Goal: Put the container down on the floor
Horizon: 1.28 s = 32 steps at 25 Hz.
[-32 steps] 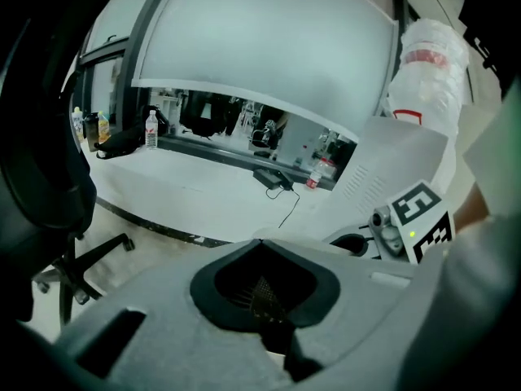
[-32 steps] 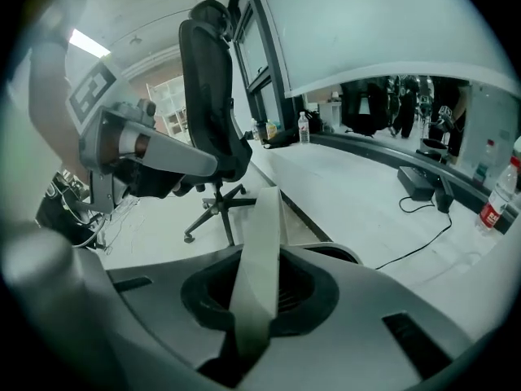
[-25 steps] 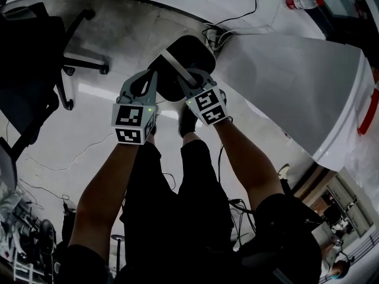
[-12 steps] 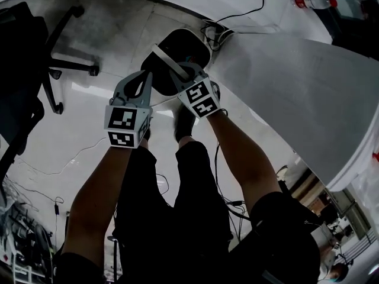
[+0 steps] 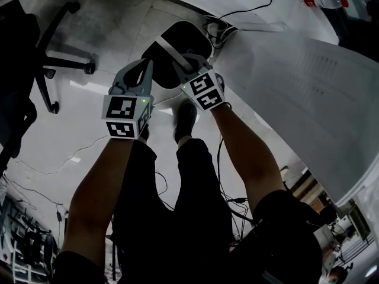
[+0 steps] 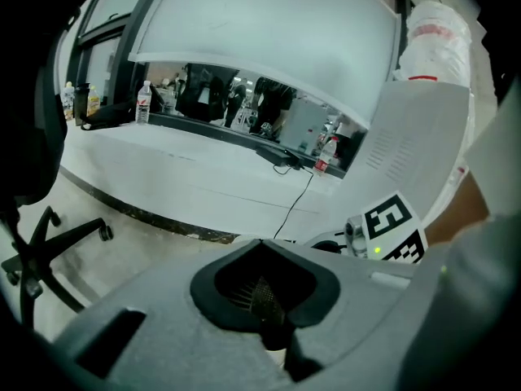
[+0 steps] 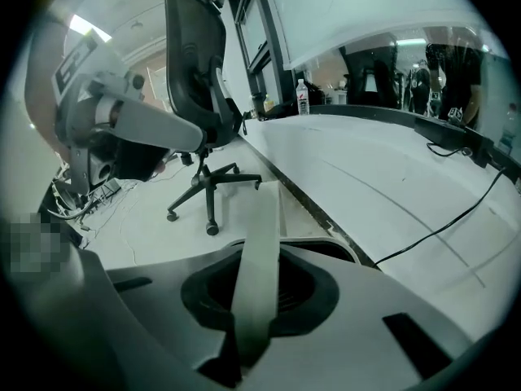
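Observation:
In the head view a dark oval container [image 5: 188, 37] with a pale rim hangs over the grey floor [image 5: 112, 28], in front of the person's legs. Its white strap handle [image 5: 170, 52] crosses the top. My right gripper [image 5: 188, 67] is shut on that handle; in the right gripper view the handle [image 7: 259, 243] runs up out of the closed jaws above the container's rim [image 7: 330, 247]. My left gripper [image 5: 144, 67] is beside the container's left edge. Its jaws [image 6: 264, 300] meet, and I see nothing clearly held between them.
A black office chair [image 5: 35, 70] stands on the floor to the left. A large white table [image 5: 296, 81] fills the right side. Black cables [image 5: 249, 5] and a bottle [image 5: 323, 0] lie beyond the container. The person's shoe [image 5: 185, 120] is just below the grippers.
The container and both grippers have drifted slightly up and away in the head view. The right gripper's hold on the handle is unchanged.

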Available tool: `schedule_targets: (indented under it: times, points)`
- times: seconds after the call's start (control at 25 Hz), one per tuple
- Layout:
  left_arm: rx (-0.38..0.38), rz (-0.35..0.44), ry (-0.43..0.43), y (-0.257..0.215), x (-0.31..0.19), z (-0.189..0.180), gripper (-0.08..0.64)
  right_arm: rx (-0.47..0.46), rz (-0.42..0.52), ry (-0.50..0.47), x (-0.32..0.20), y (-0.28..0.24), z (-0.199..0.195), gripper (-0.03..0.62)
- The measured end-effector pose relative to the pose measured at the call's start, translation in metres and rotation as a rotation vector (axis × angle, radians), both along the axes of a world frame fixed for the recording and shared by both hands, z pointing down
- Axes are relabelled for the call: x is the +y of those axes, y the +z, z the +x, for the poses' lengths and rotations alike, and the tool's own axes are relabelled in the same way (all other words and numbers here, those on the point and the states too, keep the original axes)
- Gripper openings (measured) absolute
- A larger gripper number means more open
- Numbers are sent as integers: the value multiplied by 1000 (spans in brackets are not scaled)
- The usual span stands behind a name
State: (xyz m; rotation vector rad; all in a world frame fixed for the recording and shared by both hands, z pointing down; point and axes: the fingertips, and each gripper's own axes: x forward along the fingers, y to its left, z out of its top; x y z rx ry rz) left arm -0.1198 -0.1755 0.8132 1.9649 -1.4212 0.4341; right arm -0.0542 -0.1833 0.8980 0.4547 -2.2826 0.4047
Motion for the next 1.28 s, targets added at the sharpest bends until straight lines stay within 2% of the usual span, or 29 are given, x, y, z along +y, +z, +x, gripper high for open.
schedule_targets:
  times: [0.12, 0.4, 0.56, 0.8, 1.08, 1.2, 1.28]
  points:
    - [-7, 4, 27, 5, -1, 6, 11, -3, 12, -5, -4, 3, 1, 37]
    - [-9, -8, 24, 12, 2, 7, 11, 10, 47, -6, -18, 5, 12, 37]
    - [35, -10, 11, 11, 0, 8, 11, 3, 30, 5, -20, 11, 16, 37]
    - [8, -16, 28, 14, 0, 7, 11, 0, 3, 31, -14, 15, 25, 38]
    - [13, -32, 40, 16, 6, 16, 11, 16, -11, 21, -8, 16, 28, 40]
    - [14, -40, 42, 15, 11, 18, 11, 23, -11, 28, -8, 15, 26, 87]
    - [14, -45, 44, 15, 15, 18, 11, 28, -9, 40, -9, 13, 26, 93]
